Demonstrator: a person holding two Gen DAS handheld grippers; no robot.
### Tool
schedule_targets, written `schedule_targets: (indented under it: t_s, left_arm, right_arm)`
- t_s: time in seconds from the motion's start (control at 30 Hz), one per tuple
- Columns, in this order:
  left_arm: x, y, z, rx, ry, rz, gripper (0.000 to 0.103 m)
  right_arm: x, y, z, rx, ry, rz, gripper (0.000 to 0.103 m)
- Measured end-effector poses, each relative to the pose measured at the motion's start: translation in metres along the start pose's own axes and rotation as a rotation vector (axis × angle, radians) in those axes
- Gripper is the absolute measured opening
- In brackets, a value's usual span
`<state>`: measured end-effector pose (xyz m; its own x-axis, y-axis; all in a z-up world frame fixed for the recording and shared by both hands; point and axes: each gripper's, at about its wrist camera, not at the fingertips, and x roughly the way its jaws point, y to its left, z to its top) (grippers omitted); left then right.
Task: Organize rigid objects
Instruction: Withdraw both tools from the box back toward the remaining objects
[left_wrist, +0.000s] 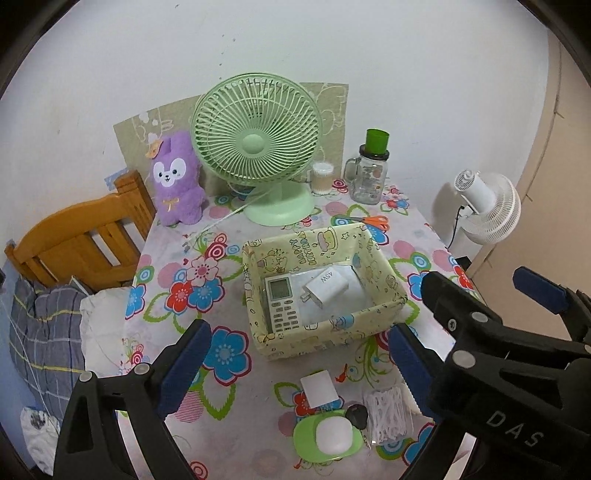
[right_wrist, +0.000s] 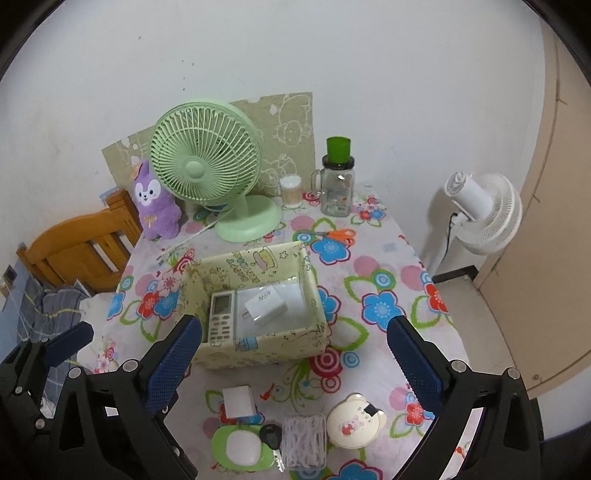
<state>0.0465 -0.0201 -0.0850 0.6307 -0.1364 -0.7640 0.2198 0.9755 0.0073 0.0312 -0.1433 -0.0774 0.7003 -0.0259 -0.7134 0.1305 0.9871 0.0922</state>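
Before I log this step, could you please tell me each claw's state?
Left claw: open, holding nothing.
Right claw: open, holding nothing.

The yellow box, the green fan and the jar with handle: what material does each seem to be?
Yellow box: probably fabric or printed paper over card; matte, creased rim.
Green fan: plastic; smooth moulded grille.
Jar: likely glass; transparent with highlights.

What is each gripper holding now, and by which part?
Nothing is held. The left gripper and the right gripper both stand open above the table, with no thing between their pads. The charger lies in the box.
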Motion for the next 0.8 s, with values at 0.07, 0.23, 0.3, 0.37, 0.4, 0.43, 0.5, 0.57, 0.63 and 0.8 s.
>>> schedule_targets:
  t_s: [0.07, 0.23, 0.3, 0.37, 0.4, 0.43, 0.5, 0.57, 0.63, 0.8]
  left_arm:
    - [-0.002, 0.001, -0.003, 0.004, -0.001, -0.008, 0.098]
    - [-0.009, 0.001, -0.011, 0.015, -0.012, -0.023, 0.098]
    - [-0.009, 0.0, -0.016, 0.024, -0.002, -0.025, 0.098]
    - [-0.01, 0.001, -0.021, 0.019, 0.002, -0.022, 0.098]
    - [-0.01, 0.002, -0.023, 0.018, 0.001, -0.02, 0.098]
    - [-0.01, 0.001, -0.025, 0.019, 0.0, -0.023, 0.098]
    - [-0.01, 0.001, -0.029, 0.023, 0.003, -0.028, 0.098]
    - [-0.009, 0.0, -0.034, 0.025, 0.007, -0.035, 0.098]
    - [-0.006, -0.001, -0.038, 0.023, 0.016, -0.039, 0.098]
    - [0.004, -0.004, -0.049, 0.005, 0.044, -0.045, 0.098]
  right_arm:
    - [-0.004, 0.0, -0.003, 0.0, -0.004, -0.002, 0.102]
    - [-0.019, 0.001, -0.014, -0.014, -0.042, -0.028, 0.102]
    - [-0.024, 0.002, -0.02, -0.013, -0.055, -0.066, 0.102]
    - [-0.027, 0.001, -0.024, -0.01, -0.059, -0.065, 0.102]
    - [-0.029, 0.0, -0.026, -0.006, -0.055, -0.054, 0.102]
    - [-0.029, -0.001, -0.028, -0.002, -0.052, -0.051, 0.102]
    - [-0.03, -0.002, -0.034, 0.0, -0.048, -0.061, 0.102]
    - [-0.029, -0.004, -0.039, -0.001, -0.036, -0.068, 0.102]
    - [-0.027, -0.006, -0.044, -0.002, -0.024, -0.066, 0.102]
    - [-0.018, -0.013, -0.054, -0.016, 0.01, -0.061, 0.101]
